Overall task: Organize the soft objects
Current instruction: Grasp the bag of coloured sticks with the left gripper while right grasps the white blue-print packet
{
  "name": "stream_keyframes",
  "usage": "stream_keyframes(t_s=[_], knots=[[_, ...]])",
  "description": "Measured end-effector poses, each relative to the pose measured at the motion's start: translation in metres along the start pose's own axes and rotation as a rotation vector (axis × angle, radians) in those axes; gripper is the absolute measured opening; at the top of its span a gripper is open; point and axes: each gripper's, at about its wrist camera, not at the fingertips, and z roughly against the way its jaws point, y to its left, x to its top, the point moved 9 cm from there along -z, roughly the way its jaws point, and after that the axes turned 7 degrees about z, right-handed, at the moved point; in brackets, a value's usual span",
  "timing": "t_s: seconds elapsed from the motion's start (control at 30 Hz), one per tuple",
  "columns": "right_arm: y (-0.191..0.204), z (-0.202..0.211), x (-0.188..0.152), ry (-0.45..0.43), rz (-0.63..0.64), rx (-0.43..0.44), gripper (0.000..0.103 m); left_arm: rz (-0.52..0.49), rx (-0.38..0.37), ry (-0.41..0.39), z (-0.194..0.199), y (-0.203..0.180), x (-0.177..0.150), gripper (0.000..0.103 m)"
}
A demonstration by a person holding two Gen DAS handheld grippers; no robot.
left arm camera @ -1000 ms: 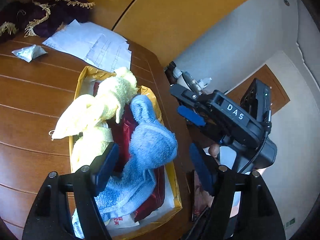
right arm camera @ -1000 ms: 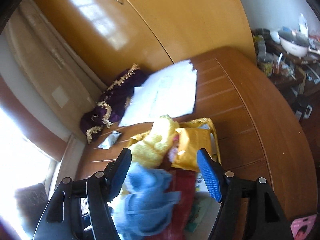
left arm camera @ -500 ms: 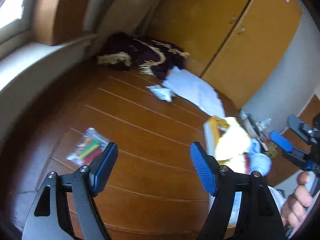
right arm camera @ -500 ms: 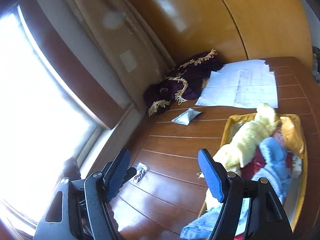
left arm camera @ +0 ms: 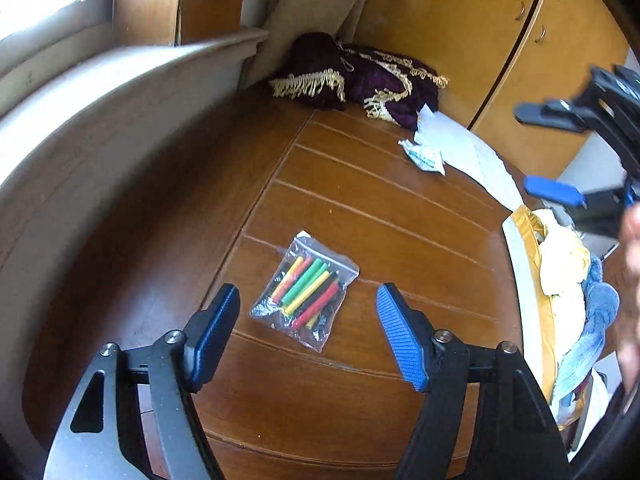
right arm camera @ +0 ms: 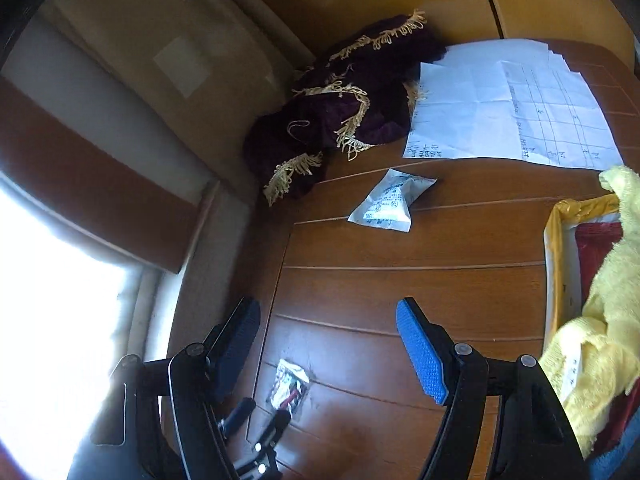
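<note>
Writing on white sachet (right arm camera: 387, 202) unreadable; left tool (left arm camera: 308, 318) and right tool (right arm camera: 328, 344) both spread, empty.

No word, brand or number can be read with certainty. The white paper sheets (right arm camera: 508, 108) beside the purple fringed cloth (right arm camera: 344, 120) carry a ruled table and handwritten marks, too small to make out. The small white packet (right arm camera: 390, 205) just below that cloth bears illegible blue-green print.

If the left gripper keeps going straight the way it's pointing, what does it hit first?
Most likely the clear zip bag of coloured sticks lying flat on the brown wooden table; it sits between the open left gripper fingers, though depth is uncertain.
</note>
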Motion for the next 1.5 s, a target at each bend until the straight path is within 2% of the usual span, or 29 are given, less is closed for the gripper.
stream_keyframes(t_s=[0.03, 0.13, 0.17, 0.23, 0.3, 0.47, 0.57, 0.67, 0.7, 0.73, 0.8, 0.87, 0.93, 1.0, 1.03, 1.1, 1.17, 1.2, 1.3, 1.4, 1.5], knots=[[-0.005, -0.008, 0.006, 0.008, -0.025, -0.020, 0.073, -0.001, -0.006, 0.013, -0.004, 0.001, 0.000, 0.065], [-0.021, -0.035, 0.023, 0.036, -0.091, -0.070, 0.072, -0.012, 0.020, 0.040, -0.011, 0.003, -0.005, 0.050], [-0.028, -0.045, 0.028, 0.045, -0.108, -0.104, 0.070, -0.017, 0.040, 0.030, -0.011, 0.005, -0.005, 0.042], [-0.041, -0.062, 0.035, 0.067, -0.140, -0.162, 0.066, -0.022, 0.052, 0.022, -0.012, 0.006, -0.006, 0.035], [-0.049, -0.077, 0.040, 0.087, -0.172, -0.183, 0.059, -0.022, 0.058, 0.016, -0.012, 0.010, -0.007, 0.022], [-0.060, -0.100, 0.051, 0.084, -0.187, -0.256, 0.047, 0.001, 0.049, 0.019, -0.013, 0.019, -0.007, 0.003], [-0.064, -0.112, 0.051, 0.107, -0.206, -0.254, 0.031, 0.009, 0.023, 0.031, -0.012, 0.019, -0.008, 0.002], [-0.066, -0.118, 0.050, 0.113, -0.217, -0.244, 0.025, 0.048, -0.048, 0.018, -0.007, 0.020, -0.006, 0.002], [-0.067, -0.117, 0.049, 0.108, -0.219, -0.247, 0.022, 0.068, -0.081, 0.012, -0.003, 0.021, -0.005, 0.005], [-0.067, -0.116, 0.049, 0.105, -0.220, -0.245, 0.020, 0.080, -0.099, 0.015, 0.000, 0.021, -0.005, 0.011], [-0.065, -0.111, 0.045, 0.109, -0.215, -0.241, 0.013, 0.087, -0.112, 0.009, 0.004, 0.021, -0.001, 0.057], [-0.059, -0.103, 0.040, 0.104, -0.200, -0.227, 0.010, 0.081, -0.098, -0.035, 0.008, 0.018, 0.006, 0.068], [-0.052, -0.093, 0.033, 0.103, -0.191, -0.208, 0.010, 0.034, -0.050, -0.050, 0.003, 0.009, 0.013, 0.068], [-0.042, -0.080, 0.024, 0.096, -0.176, -0.165, 0.009, -0.002, -0.028, -0.029, -0.009, -0.001, 0.016, 0.067], [-0.036, -0.074, 0.020, 0.090, -0.162, -0.141, 0.009, -0.012, -0.013, -0.018, -0.015, -0.004, 0.017, 0.064], [-0.021, -0.053, 0.010, 0.071, -0.126, -0.088, 0.009, -0.054, 0.028, 0.010, -0.026, -0.009, 0.015, 0.043], [-0.008, -0.030, 0.001, 0.044, -0.087, -0.035, 0.009, -0.078, 0.073, 0.033, -0.034, -0.009, 0.010, 0.032], [-0.004, -0.018, -0.003, 0.030, -0.063, -0.009, 0.009, -0.097, 0.100, 0.009, -0.032, -0.010, 0.011, 0.026], [0.011, 0.019, -0.017, -0.016, 0.027, 0.060, 0.009, -0.105, 0.099, 0.008, -0.030, -0.012, 0.007, 0.013], [0.015, 0.053, -0.035, -0.075, 0.122, 0.090, 0.009, -0.110, 0.105, -0.012, -0.026, -0.012, 0.003, 0.010], [0.009, 0.079, -0.053, -0.118, 0.180, 0.095, 0.009, -0.069, 0.051, 0.000, -0.019, -0.014, -0.003, 0.007]])
